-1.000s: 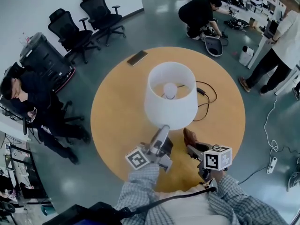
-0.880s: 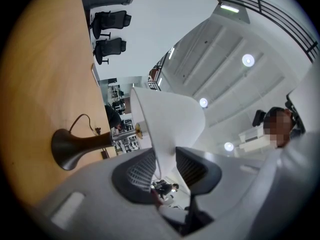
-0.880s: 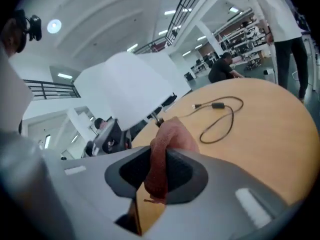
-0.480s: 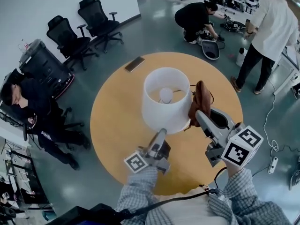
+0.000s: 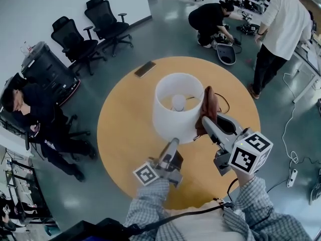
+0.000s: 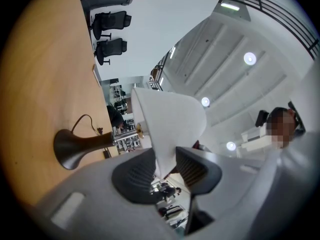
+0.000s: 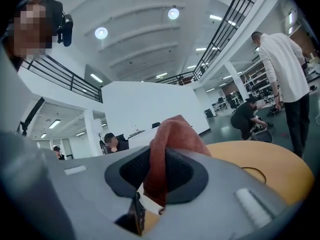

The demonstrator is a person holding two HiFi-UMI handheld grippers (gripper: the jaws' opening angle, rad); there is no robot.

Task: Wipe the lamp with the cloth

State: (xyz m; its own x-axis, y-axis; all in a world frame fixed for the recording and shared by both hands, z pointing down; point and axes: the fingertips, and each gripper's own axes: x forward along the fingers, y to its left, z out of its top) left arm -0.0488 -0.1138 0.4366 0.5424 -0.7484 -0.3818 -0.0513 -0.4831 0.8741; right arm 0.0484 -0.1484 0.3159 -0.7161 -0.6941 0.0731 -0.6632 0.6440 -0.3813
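The lamp has a white shade (image 5: 176, 115) with a bulb (image 5: 178, 102) inside and stands on the round wooden table (image 5: 123, 129). My left gripper (image 5: 173, 141) reaches up to the shade's near rim. In the left gripper view the rim of the shade (image 6: 167, 126) runs down between the two pads, which close on it; the dark lamp base (image 6: 67, 148) lies beyond. My right gripper (image 5: 206, 120) is shut on a reddish-brown cloth (image 5: 209, 103), which hangs against the shade's right side. The cloth (image 7: 172, 146) stands bunched between the right jaws (image 7: 157, 180).
A phone (image 5: 146, 69) lies at the table's far edge. The lamp's black cord (image 5: 224, 103) loops on the table behind the cloth. Office chairs (image 5: 108, 20) stand far left. A seated person (image 5: 35, 109) is left of the table; two people (image 5: 281, 29) are far right.
My right gripper has lifted the cloth from near the table's front edge up to the shade's right side. The left gripper has stayed on the shade's rim. A person in white walked in at the far right.
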